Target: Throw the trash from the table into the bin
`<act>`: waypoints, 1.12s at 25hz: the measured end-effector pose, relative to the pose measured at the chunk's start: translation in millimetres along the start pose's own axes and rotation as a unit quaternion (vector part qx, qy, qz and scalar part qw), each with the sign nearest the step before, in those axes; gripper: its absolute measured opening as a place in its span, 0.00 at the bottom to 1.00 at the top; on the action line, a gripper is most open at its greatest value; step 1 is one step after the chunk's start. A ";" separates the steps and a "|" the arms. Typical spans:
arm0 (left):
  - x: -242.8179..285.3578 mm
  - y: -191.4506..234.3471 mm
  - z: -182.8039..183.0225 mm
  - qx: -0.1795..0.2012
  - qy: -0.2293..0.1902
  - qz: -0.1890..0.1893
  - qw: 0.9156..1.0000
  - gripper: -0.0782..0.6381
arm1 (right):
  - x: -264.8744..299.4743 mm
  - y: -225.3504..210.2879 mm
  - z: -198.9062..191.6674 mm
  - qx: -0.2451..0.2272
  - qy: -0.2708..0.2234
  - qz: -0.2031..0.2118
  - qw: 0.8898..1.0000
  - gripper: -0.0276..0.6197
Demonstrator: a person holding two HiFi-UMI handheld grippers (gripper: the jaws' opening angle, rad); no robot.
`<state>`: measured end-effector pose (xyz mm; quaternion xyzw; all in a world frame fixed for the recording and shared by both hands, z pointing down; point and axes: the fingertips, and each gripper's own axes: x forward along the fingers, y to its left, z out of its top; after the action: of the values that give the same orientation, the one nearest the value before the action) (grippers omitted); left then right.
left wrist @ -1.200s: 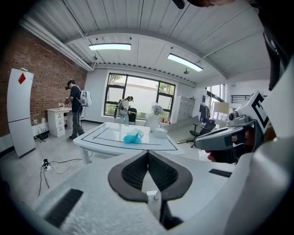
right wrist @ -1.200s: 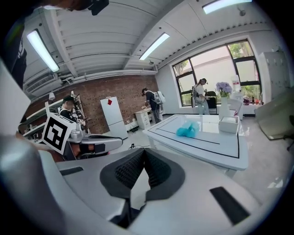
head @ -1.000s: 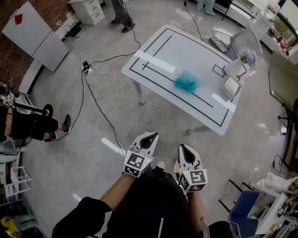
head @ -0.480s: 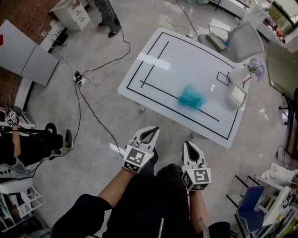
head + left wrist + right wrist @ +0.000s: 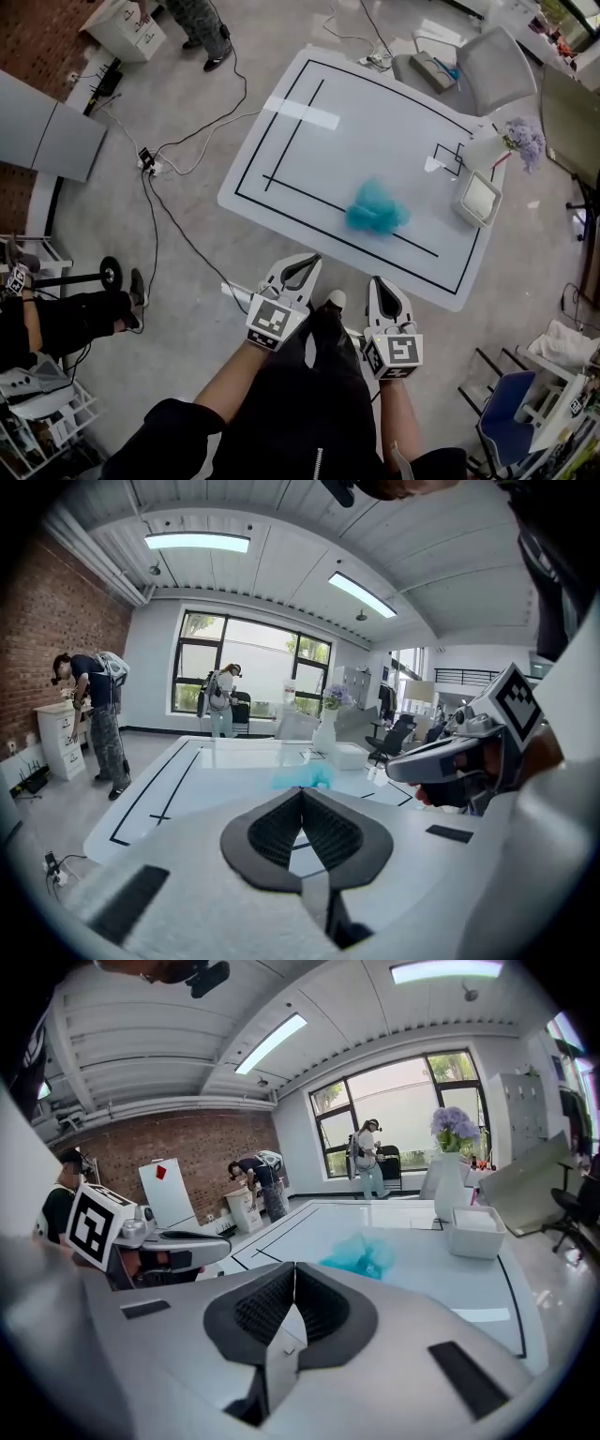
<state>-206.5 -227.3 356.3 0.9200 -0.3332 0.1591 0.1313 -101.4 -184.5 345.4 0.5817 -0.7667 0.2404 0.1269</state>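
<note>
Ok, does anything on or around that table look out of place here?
A crumpled teal wad lies loose in the middle of the table, the only untidy thing on it. The vase stands upright, the white box beside it. Cables trail across the floor nearby.

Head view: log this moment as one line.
trash: on table, untouched | left gripper: jaws shut, empty | right gripper: jaws shut, empty

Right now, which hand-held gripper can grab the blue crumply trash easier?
Probably the right hand-held gripper: the teal trash lies almost straight ahead of it, while the left hand-held gripper sits off to the side. Both are shut.
</note>
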 end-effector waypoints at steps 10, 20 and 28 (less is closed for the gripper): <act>42.3 -14.3 -8.5 -0.022 0.014 -0.008 1.000 0.12 | 76.4 -44.3 6.1 -0.028 0.013 -0.010 0.999 0.06; 41.0 -16.8 -28.5 -0.058 0.030 0.008 0.998 0.12 | 120.2 -56.9 -16.6 -0.022 0.047 0.001 0.999 0.18; 28.6 -18.6 -37.7 -0.072 0.039 0.010 0.997 0.12 | 139.4 -67.8 -16.1 -0.043 0.029 -0.053 0.997 0.43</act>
<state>-181.3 -216.6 399.1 0.8979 -0.3476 0.1717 0.2086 -78.8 -306.1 440.2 0.6079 -0.7405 0.2176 0.1865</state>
